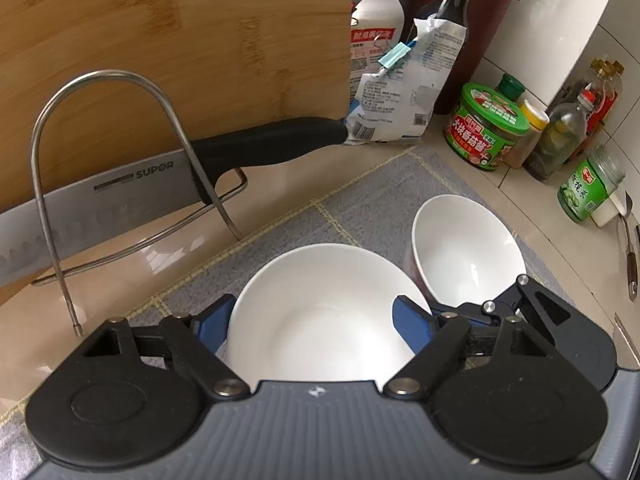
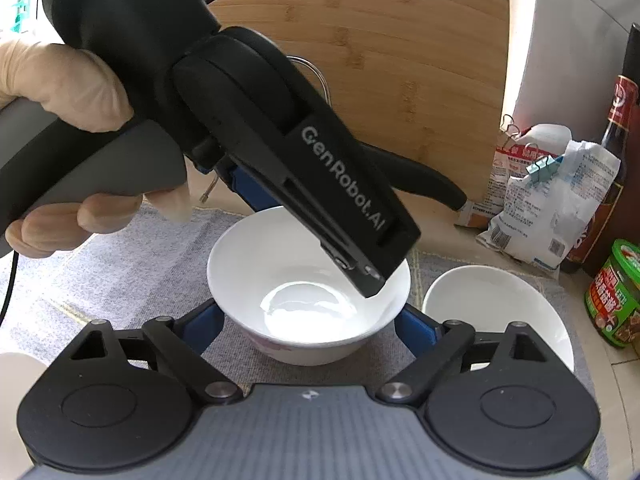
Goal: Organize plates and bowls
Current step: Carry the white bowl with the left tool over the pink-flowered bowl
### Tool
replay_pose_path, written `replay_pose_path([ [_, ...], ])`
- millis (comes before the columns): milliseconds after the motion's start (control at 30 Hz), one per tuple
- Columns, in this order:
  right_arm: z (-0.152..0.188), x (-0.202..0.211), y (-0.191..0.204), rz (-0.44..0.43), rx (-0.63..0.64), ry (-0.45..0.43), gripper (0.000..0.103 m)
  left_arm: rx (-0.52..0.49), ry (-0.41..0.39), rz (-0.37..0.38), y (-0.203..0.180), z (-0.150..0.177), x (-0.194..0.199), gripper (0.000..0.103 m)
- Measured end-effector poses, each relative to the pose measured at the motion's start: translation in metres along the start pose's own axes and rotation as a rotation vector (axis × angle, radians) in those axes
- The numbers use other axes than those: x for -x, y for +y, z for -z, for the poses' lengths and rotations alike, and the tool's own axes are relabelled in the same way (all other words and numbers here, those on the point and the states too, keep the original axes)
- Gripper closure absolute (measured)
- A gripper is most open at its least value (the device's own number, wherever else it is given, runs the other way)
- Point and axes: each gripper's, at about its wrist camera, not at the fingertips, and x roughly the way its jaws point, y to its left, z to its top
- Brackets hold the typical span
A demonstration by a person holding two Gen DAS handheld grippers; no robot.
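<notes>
Landmark: the grey mat (image 1: 372, 200) on the counter; every place below is given from it.
Task bowl: a white bowl (image 1: 316, 280) stands upright on the mat, at about its middle, rim up and empty.
Left gripper (image 1: 314, 320): I hold it over the mat, pointing steeply down, and it is clamped across the bowl; the blue pads (image 1: 212, 326) press on 2 opposite sides of the rim.
My left hand (image 2: 68, 88): above the mat's left part, wrapped around the grey handle of that gripper.
Right gripper (image 2: 312, 322): low over the mat's near edge, jaws wide, 1 blue finger on each side of the same bowl's lower wall; I cannot tell whether they touch it.
Second bowl (image 1: 468, 248): white, upright, on the mat's right part, just beside the held bowl.
Cutting board (image 1: 172, 40): bamboo, standing on edge behind the mat's far left side.
Wire rack (image 1: 48, 120): off the mat's left edge, in front of the board.
Knife (image 1: 120, 196): lying through the rack, black handle pointing toward the mat's far corner.
Clipped bags (image 1: 400, 96): 2 of them, just past the mat's far edge.
Dark bottle (image 1: 452, 12): behind the bags, farther from the mat.
Green tub (image 1: 486, 128): off the mat's far right side, among several jars.
</notes>
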Motion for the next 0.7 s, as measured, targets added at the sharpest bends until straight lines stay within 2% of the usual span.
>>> replay_pose_path([
  [367, -0.002, 0.001, -0.001, -0.012, 0.026, -0.003, 0.009, 0.000, -0.004, -0.011, -0.001, 0.003, 0.003, 0.020],
  [700, -0.008, 0.016, 0.001, -0.025, 0.047, -0.012, 0.009, -0.010, -0.036, -0.018, -0.009, 0.006, 0.024, 0.020],
])
